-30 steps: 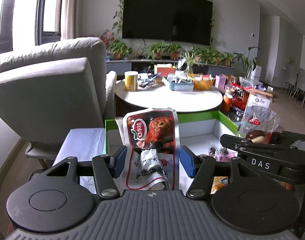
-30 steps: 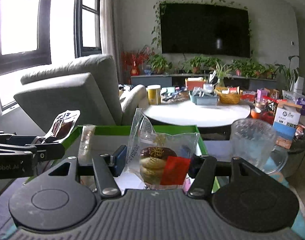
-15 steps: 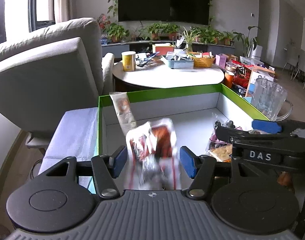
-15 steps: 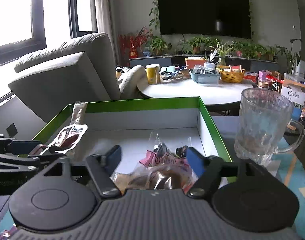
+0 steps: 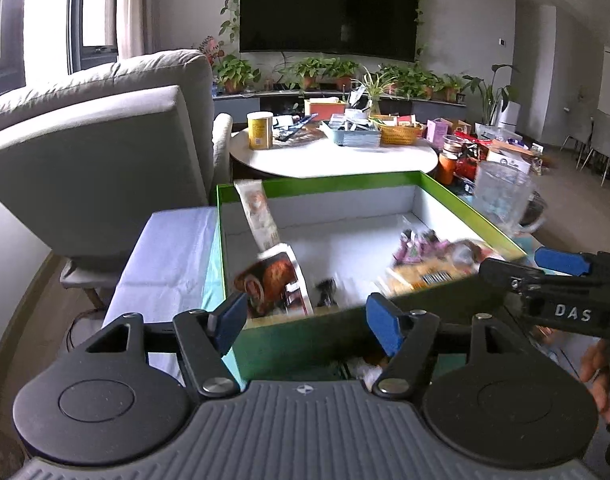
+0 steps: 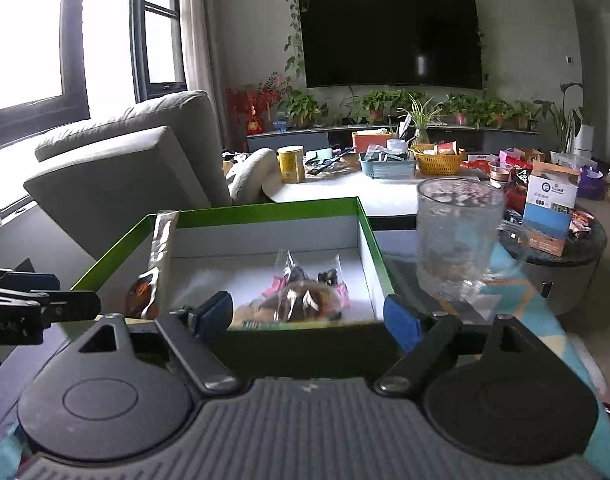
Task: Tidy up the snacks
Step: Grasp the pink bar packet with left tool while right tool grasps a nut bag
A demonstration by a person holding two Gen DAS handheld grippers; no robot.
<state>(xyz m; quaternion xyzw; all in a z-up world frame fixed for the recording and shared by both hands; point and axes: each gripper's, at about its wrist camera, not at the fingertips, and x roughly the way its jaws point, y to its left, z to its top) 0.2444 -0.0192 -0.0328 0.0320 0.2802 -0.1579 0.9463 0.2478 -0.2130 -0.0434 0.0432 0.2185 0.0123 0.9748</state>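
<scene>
Inside the green box (image 5: 345,332) lie the snack packets (image 5: 271,284), dropped. Both grippers, left (image 5: 305,320) and right (image 6: 309,316), gape wide and empty; likely next: fetch another snack.

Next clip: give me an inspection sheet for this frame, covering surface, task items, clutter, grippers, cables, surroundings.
Surface: glass-topped table with a pale cloth to the left.
Job's things: green-rimmed box holding a red snack packet at left, a slim sachet leaning in the back-left corner, and mixed clear-wrapped snacks at right.
Clutter: empty glass mug right of the box.
Grippers: left hand-held gripper open, empty; right hand-held gripper open, empty.
Cables: nothing seen.
Surroundings: grey armchair, round white table with items, wall TV, potted plants.
</scene>
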